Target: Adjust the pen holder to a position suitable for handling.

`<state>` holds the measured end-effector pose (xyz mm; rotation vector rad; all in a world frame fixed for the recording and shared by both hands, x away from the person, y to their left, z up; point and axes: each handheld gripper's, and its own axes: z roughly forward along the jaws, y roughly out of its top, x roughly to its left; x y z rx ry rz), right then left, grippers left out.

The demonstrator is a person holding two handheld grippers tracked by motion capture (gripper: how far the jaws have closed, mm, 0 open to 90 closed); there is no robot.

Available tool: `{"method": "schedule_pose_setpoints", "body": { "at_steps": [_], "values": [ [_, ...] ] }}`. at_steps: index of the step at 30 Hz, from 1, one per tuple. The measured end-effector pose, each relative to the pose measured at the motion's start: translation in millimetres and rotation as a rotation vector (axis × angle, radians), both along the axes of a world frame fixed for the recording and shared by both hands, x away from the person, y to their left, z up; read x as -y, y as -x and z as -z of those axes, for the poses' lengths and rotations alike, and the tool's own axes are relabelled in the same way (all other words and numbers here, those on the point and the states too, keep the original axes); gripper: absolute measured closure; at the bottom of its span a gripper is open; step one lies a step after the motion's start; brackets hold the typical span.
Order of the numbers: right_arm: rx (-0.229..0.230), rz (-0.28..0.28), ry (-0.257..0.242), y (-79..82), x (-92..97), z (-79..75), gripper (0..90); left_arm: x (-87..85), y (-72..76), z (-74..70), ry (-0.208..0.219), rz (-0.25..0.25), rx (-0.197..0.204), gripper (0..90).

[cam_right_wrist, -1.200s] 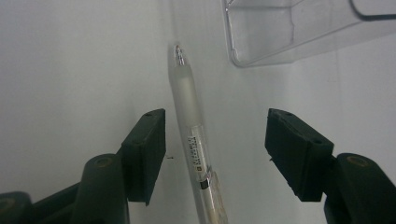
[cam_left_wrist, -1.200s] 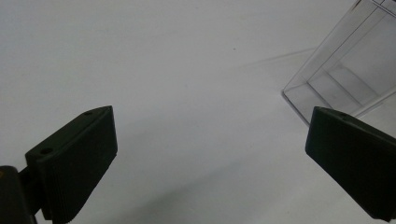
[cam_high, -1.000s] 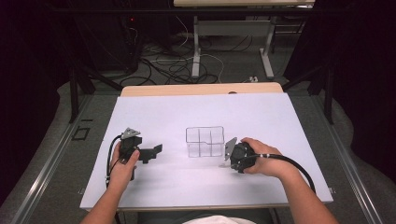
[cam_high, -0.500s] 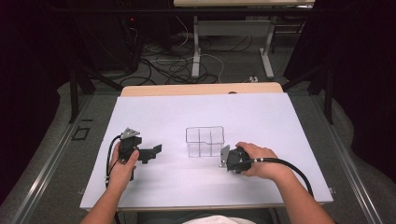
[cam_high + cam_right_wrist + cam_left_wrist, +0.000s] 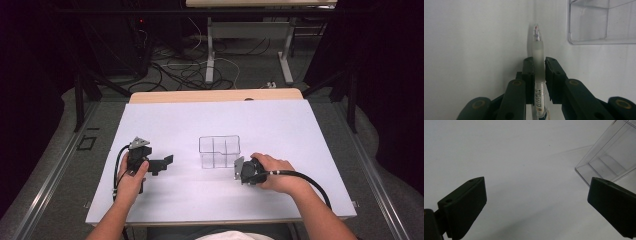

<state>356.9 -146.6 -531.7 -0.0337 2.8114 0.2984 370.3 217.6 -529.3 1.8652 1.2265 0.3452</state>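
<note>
Between the jaws of the right gripper [image 5: 539, 65] sits a clear pen [image 5: 538, 52], clamped around its frosted grip section, with the tip pointing away from the camera and a printed label on the barrel nearer the gripper body. The pen lies low over the white bench [image 5: 280, 125]; whether its tip touches the surface is hard to tell from the right gripper view. Just beyond and to the right of the tip in that view stands a clear plastic organizer box [image 5: 599, 22], a corner of which also appears in the left gripper view. In the high view the box [image 5: 220, 151] stands near the middle of the bench, divided into compartments, and the right gripper [image 5: 239, 170] sits just beside its near right corner, held in the person's right hand [image 5: 275, 174]. The left gripper [image 5: 167, 161] rests well to the left of the box, held in the left hand [image 5: 131, 179], its jaws spread wide apart with nothing between them.
</note>
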Motion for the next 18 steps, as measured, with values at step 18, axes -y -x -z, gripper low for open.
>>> {"method": "schedule_pose_setpoints", "body": {
  "at_steps": [18],
  "values": [
    [0.024, -0.028, 0.035, 3.0, -2.7, 0.0, 80.4, -1.1, 0.4, -0.1, 0.004, -0.004, -0.003, 2.4]
  ]
}}
